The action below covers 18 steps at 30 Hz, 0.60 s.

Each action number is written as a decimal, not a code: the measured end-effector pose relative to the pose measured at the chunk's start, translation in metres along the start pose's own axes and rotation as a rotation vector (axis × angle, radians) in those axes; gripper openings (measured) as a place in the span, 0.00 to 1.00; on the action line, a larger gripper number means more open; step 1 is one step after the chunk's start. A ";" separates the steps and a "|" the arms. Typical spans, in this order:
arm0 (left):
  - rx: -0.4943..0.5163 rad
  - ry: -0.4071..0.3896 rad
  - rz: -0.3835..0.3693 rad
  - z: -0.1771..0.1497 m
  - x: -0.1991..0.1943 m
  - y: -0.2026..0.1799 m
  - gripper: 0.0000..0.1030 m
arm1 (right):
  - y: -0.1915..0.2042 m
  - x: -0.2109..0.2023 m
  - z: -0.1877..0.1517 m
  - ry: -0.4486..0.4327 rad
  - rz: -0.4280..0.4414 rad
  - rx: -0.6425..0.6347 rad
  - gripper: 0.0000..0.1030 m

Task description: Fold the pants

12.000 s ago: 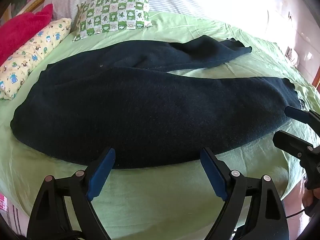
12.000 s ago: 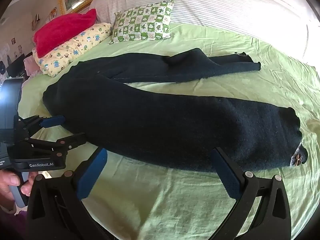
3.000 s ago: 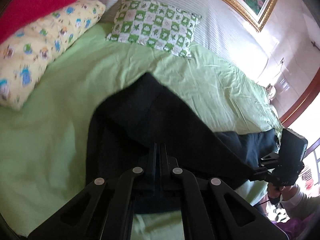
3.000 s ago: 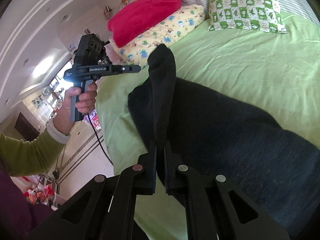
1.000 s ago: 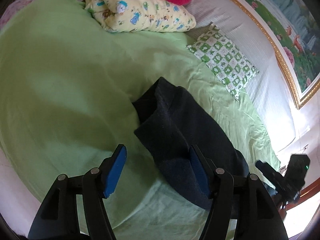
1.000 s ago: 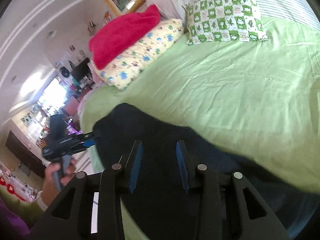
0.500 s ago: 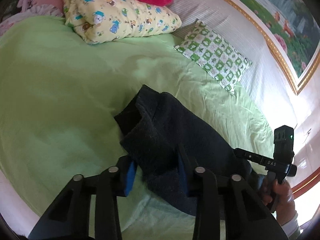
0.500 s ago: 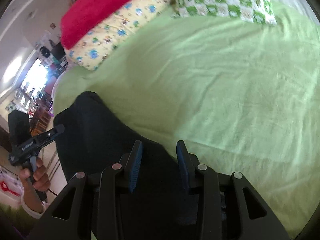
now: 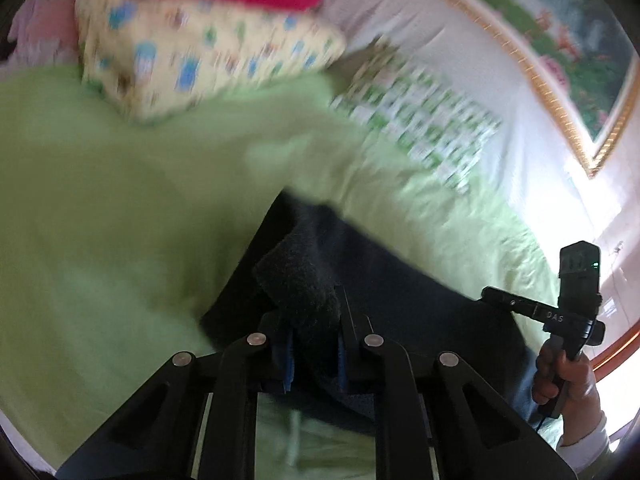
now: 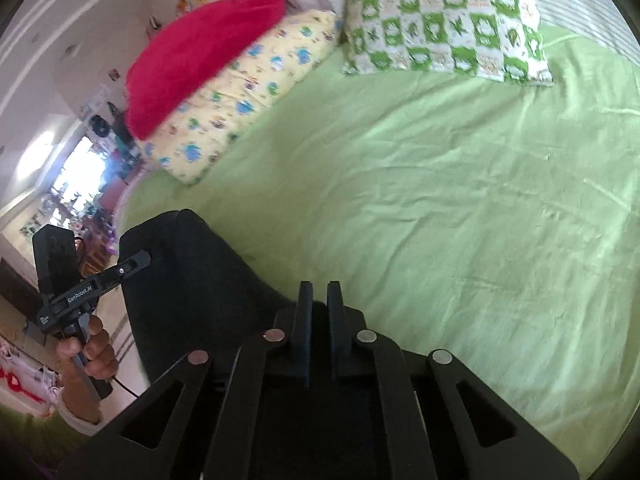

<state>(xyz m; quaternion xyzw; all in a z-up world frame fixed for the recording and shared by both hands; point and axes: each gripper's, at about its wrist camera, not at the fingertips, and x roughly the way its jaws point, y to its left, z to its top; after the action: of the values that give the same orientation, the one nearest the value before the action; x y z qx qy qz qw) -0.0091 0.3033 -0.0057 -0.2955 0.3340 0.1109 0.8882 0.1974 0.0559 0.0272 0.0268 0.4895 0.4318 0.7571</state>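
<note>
1. Both grippers have closed since half a second ago, when their fingers stood apart over the cloth; left view is now motion-blurred.
2. Pants (image 9: 400,292), dark and folded into a shorter bundle, lie at the near edge of the green sheet (image 10: 440,184), close to the bed's side.
3. Left gripper (image 9: 314,320) pinches a thick fold of the pants between its fingers; fabric bulges up above the tips.
4. Right gripper (image 10: 319,300) has its fingers almost together on the pants' edge, dark cloth in the narrow gap.
5. Each gripper shows in the other's view, held by a hand (image 10: 94,350) at the bundle's opposite end.
6. Beyond: checked pillow (image 10: 444,20), yellow patterned pillow (image 10: 248,92) with a red blanket (image 10: 200,48) on top, framed painting (image 9: 560,56) on the wall.
</note>
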 end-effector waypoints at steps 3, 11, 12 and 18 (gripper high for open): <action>-0.016 0.025 0.015 -0.010 0.008 0.012 0.14 | -0.011 0.023 -0.009 0.059 -0.034 0.005 0.07; -0.001 0.000 0.022 -0.017 0.001 0.013 0.20 | -0.025 0.025 -0.021 0.015 -0.003 0.075 0.14; 0.011 -0.006 0.041 -0.016 -0.004 0.009 0.25 | -0.023 0.021 -0.021 0.006 -0.008 0.078 0.15; 0.014 -0.082 0.087 -0.017 -0.043 0.000 0.54 | -0.015 -0.038 -0.040 -0.116 0.011 0.098 0.16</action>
<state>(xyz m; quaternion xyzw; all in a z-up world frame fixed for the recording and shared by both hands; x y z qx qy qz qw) -0.0507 0.2932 0.0121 -0.2699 0.3107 0.1590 0.8974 0.1706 0.0054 0.0271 0.0915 0.4653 0.4092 0.7795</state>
